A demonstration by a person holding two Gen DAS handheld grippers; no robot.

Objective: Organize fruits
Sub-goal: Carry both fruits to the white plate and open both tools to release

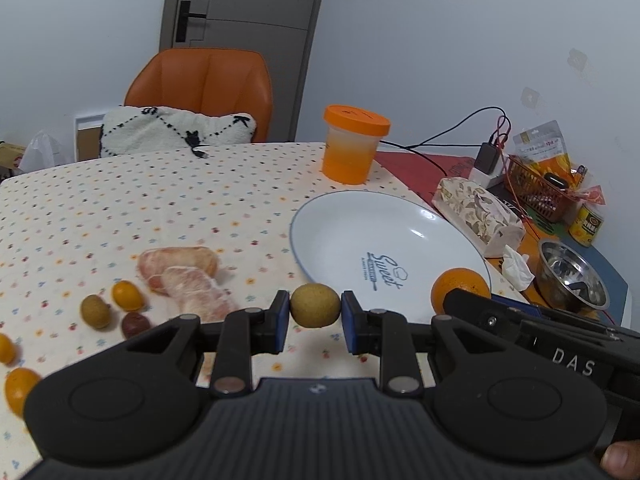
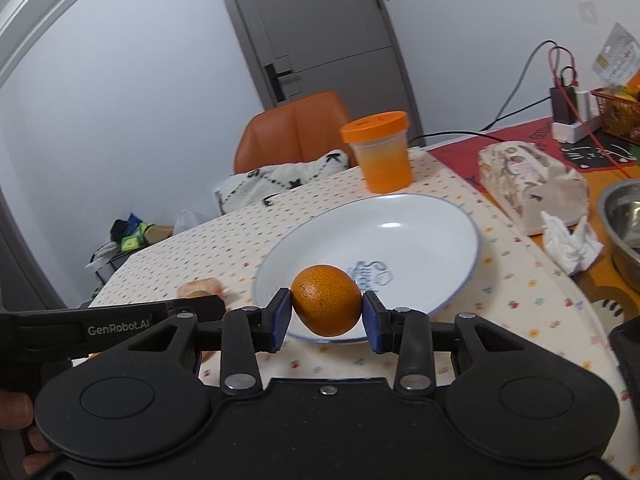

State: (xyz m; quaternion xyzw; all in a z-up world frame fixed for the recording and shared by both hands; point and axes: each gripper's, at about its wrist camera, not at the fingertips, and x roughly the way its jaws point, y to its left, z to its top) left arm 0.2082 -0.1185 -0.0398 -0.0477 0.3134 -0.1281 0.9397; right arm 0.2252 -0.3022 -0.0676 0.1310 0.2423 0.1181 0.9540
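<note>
Brownish-green and round, a small rough-skinned fruit (image 1: 315, 305) sits clamped between the blue pads of the left gripper (image 1: 315, 316) in the left wrist view, held above the dotted tablecloth (image 1: 120, 208) just short of the near rim of the white shallow plate with a thin blue edge (image 1: 400, 232). The plate is bare of fruit. Well to the left on the cloth lie two peeled pink pomelo segments (image 1: 188, 280), a second brownish-green fruit (image 1: 96, 311), a small orange kumquat (image 1: 128, 295) and a dark red date-like fruit (image 1: 135, 325). The right gripper's black body reaches in from the right with its orange fruit showing behind it.

From the right wrist view, the right gripper (image 2: 326, 312) is closed on a small speckled orange citrus (image 2: 326, 306), which hangs over the plate's near edge. An orange-lidded plastic jar (image 2: 380, 152) stands beyond the plate.

Both hands appear to be mid-carry, bringing fruit to the plate. Next, each gripper needs to travel forward over the plate's hollow, lower until the fruit nearly touches, then let go gently so neither round fruit rolls out or knocks the other.
</note>
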